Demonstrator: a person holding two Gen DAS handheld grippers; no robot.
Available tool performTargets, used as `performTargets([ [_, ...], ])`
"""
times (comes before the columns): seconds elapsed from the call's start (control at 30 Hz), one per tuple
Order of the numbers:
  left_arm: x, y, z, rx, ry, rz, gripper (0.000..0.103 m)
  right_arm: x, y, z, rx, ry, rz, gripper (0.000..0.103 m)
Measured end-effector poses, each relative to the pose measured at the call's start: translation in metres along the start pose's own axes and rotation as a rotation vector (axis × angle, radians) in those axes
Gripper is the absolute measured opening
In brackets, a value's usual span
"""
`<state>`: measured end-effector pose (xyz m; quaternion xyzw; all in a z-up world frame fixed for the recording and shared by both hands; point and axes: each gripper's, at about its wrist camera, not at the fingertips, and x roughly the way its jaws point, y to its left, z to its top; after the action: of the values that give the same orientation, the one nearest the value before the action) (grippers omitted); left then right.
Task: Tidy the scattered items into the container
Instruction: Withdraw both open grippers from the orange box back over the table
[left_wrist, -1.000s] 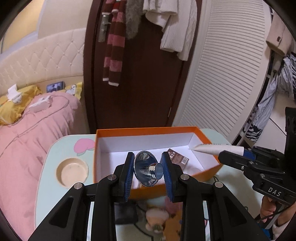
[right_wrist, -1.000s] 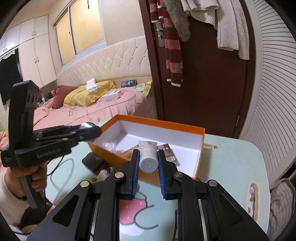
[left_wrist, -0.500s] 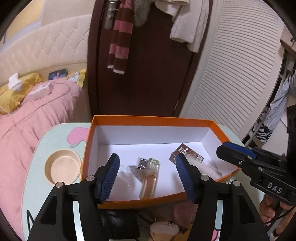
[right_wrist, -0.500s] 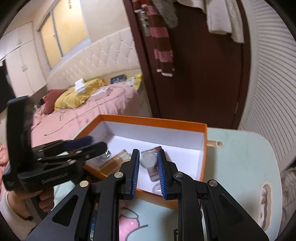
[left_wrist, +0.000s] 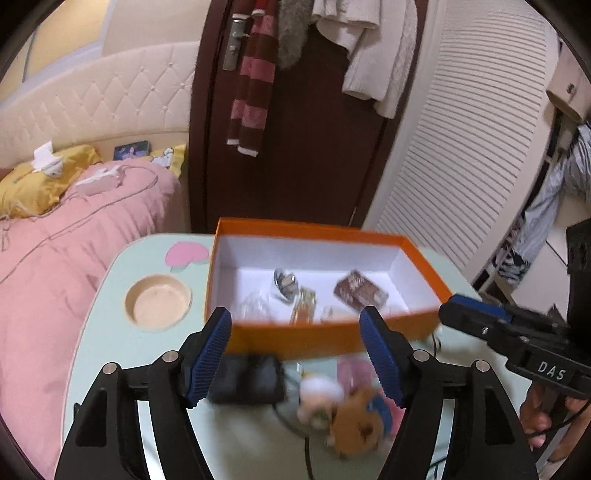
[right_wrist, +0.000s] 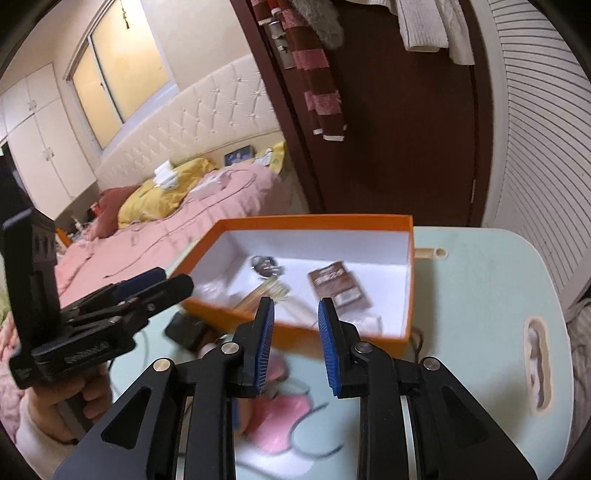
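Orange cardboard box sits mid-frame on the pale green table, long axis running left to right in the left wrist view, open top up to receive items. Inside lie a silver funnel, an amber bottle and a brown packet. Left gripper has just been opening, jaws wide and empty. Right gripper stands slightly parted, empty. A black case and a plush toy remain outside, lower frame

Black two-finger grippers with ribbed blue pads, silver screws, white "DAS" lettering, pale sleeve.
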<state>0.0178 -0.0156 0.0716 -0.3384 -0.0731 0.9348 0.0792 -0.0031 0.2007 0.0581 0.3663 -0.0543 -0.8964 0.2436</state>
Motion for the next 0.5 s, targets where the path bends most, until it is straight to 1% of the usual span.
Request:
performTargets([
  [0.07,-0.008,-0.001,-0.014,0.022,0.016,0.014,0.073,-0.008,0.008,-0.009,-0.041,0.004,-0.019,0.041],
  [0.1,-0.010,0.000,-0.020,0.031,0.020,0.026,0.074,-0.011,0.012,-0.014,-0.063,0.004,-0.040,0.063],
  [0.13,-0.014,0.000,-0.028,0.039,0.024,0.043,0.074,-0.013,0.015,-0.020,-0.083,0.000,-0.064,0.079],
  [0.2,-0.018,0.003,-0.041,0.036,0.041,0.061,0.078,-0.013,0.018,-0.031,-0.109,0.001,-0.090,0.080],
  [0.33,-0.018,0.014,-0.064,0.002,0.071,0.084,0.078,0.003,0.020,-0.047,-0.161,0.090,-0.156,0.080],
  [0.4,-0.012,0.021,-0.070,-0.020,0.098,0.094,0.078,0.012,0.018,-0.054,-0.162,0.131,-0.179,0.080],
  [0.5,-0.005,0.027,-0.073,-0.035,0.114,0.110,0.078,0.023,0.013,-0.062,-0.163,0.189,-0.204,0.080],
])
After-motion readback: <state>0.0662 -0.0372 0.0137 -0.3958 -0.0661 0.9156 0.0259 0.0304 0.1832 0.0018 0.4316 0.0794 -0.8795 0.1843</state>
